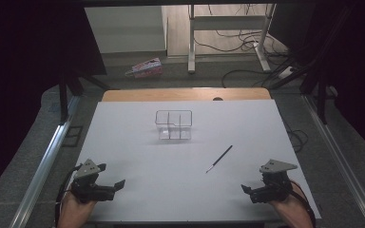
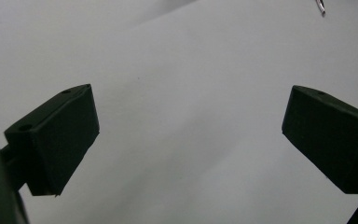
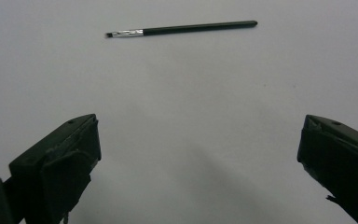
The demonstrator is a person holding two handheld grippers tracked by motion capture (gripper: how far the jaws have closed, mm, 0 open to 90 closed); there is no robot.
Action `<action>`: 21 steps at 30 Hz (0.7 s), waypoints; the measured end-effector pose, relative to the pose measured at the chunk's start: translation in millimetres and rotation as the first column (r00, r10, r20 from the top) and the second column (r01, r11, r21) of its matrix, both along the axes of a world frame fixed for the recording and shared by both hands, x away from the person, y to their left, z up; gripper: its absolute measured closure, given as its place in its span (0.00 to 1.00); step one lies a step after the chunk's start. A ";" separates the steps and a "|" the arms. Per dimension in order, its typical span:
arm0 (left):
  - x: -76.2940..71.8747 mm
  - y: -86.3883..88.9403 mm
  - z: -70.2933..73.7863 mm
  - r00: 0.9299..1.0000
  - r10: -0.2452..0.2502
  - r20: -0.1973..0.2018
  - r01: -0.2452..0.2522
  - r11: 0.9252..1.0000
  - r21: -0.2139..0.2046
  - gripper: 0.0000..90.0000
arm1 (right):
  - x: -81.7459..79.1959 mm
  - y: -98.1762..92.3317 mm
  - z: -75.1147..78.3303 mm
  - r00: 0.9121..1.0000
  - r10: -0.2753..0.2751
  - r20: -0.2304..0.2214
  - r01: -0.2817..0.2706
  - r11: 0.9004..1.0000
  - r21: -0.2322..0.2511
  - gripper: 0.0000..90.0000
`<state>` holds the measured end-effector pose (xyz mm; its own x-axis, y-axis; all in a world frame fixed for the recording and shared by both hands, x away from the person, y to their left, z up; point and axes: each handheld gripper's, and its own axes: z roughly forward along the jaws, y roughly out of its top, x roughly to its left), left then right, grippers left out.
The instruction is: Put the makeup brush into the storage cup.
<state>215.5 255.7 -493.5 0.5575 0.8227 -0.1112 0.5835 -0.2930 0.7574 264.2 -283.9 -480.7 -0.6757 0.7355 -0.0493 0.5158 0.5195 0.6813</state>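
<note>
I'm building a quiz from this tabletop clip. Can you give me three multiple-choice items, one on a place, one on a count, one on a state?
1. Where does the brush lie?
A. inside the clear box
B. flat on the white table, nearer the right gripper
C. between the left gripper's jaws

2. How many compartments has the clear box?
A. three
B. one
C. six

3. How do the jaws of the right gripper stand?
A. shut on the brush
B. shut on nothing
C. open with nothing between

Key: 1 B, it rests on bare table right of centre; 2 A, two dividers show; 3 C, jaws wide apart over table.
</note>
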 end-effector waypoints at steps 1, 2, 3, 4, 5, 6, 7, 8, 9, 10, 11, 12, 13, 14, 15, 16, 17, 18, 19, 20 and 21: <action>-0.1 -2.2 0.3 1.000 -0.004 0.004 0.004 1.000 0.009 0.05 | -0.1 0.3 0.3 1.000 0.004 0.003 -0.004 1.000 0.003 0.00; 0.3 -4.2 0.1 1.000 -0.009 0.010 0.008 1.000 0.018 0.04 | -0.1 0.5 0.5 1.000 0.005 0.004 -0.005 1.000 0.006 0.00; 0.3 -4.2 0.1 1.000 -0.009 0.010 0.008 1.000 0.018 0.04 | 0.1 0.6 0.4 1.000 0.008 0.004 -0.008 1.000 0.009 0.00; 2.0 -6.8 -0.9 1.000 -0.011 0.008 0.011 0.999 0.034 0.04 | 0.3 0.5 0.2 1.000 0.011 0.000 -0.011 1.000 0.009 0.00; 2.9 -7.5 -1.7 1.000 -0.014 0.003 0.014 0.999 0.033 0.04 | 0.6 0.5 -0.3 1.000 0.012 -0.004 -0.012 1.000 0.009 0.00; 3.5 -7.8 -2.4 1.000 -0.020 -0.004 0.020 0.999 0.034 0.04 | 1.1 0.4 -0.9 1.000 0.014 -0.001 -0.014 1.000 0.004 0.00; 3.8 -8.2 -2.8 1.000 -0.024 -0.007 0.024 0.999 0.042 0.04 | 1.5 0.5 -1.4 1.000 0.013 0.002 -0.013 1.000 0.001 0.00; 3.8 -8.2 -2.8 1.000 -0.024 -0.007 0.024 0.999 0.042 0.04 | 1.5 0.5 -1.4 1.000 0.013 0.002 -0.013 1.000 0.001 0.00; 3.4 -9.3 -3.2 1.000 -0.029 0.001 0.029 0.998 0.062 0.04 | 2.4 0.4 -2.1 1.000 0.006 -0.003 -0.006 1.000 -0.001 0.00; 3.2 -9.5 -3.0 0.999 -0.032 0.004 0.031 0.997 0.066 0.04 | 2.7 0.1 -2.4 1.000 0.005 -0.005 -0.005 1.000 0.001 0.00; 3.2 -9.5 -3.0 0.999 -0.032 0.005 0.032 0.997 0.067 0.04 | 2.8 0.1 -2.6 1.000 0.000 -0.009 0.000 1.000 0.003 0.00; 3.2 -9.4 -3.1 0.999 -0.032 0.006 0.031 0.997 0.066 0.04 | 2.9 -0.1 -2.6 1.000 -0.002 -0.009 0.002 1.000 0.003 0.00; 3.5 -9.0 -3.4 0.999 -0.031 0.008 0.031 0.997 0.064 0.04 | 3.0 -0.3 -2.7 1.000 -0.006 -0.010 0.006 1.000 0.004 0.00; 3.6 -8.4 -3.5 1.000 -0.030 0.007 0.029 0.998 0.059 0.04 | 3.0 -0.8 -2.5 1.000 -0.009 -0.009 0.009 1.000 0.004 0.00; 3.9 -7.7 -3.7 1.000 -0.030 0.008 0.029 0.998 0.055 0.04 | 3.1 -1.2 -2.3 1.000 -0.008 -0.009 0.008 1.000 0.007 0.00; 3.9 -7.7 -3.7 1.000 -0.030 0.008 0.029 0.998 0.055 0.04 | 3.0 -1.3 -2.2 1.000 -0.013 -0.013 0.014 1.000 0.011 0.00; 4.2 -6.3 -3.9 1.000 -0.024 0.009 0.024 0.999 0.045 0.05 | 3.0 -1.6 -2.2 1.000 -0.014 -0.018 0.014 1.000 0.011 0.00; 4.3 -5.8 -3.9 1.000 -0.021 0.009 0.020 0.999 0.043 0.05 | 3.1 -1.8 -2.5 1.000 -0.011 -0.018 0.011 1.000 0.009 0.00; 4.6 -5.2 -4.0 1.000 -0.014 0.011 0.013 0.999 0.039 0.05 | 3.2 -2.0 -2.7 1.000 -0.009 -0.019 0.009 1.000 0.005 0.00; 5.0 -4.5 -4.1 1.000 -0.010 0.010 0.010 0.999 0.035 0.04 | 3.5 -1.7 -3.2 1.000 -0.009 -0.023 0.010 1.000 0.004 0.00; 5.3 -3.8 -4.4 1.000 -0.007 0.009 0.007 1.000 0.028 0.04 | 3.8 -1.8 -3.4 1.000 -0.008 -0.024 0.008 1.000 0.001 0.00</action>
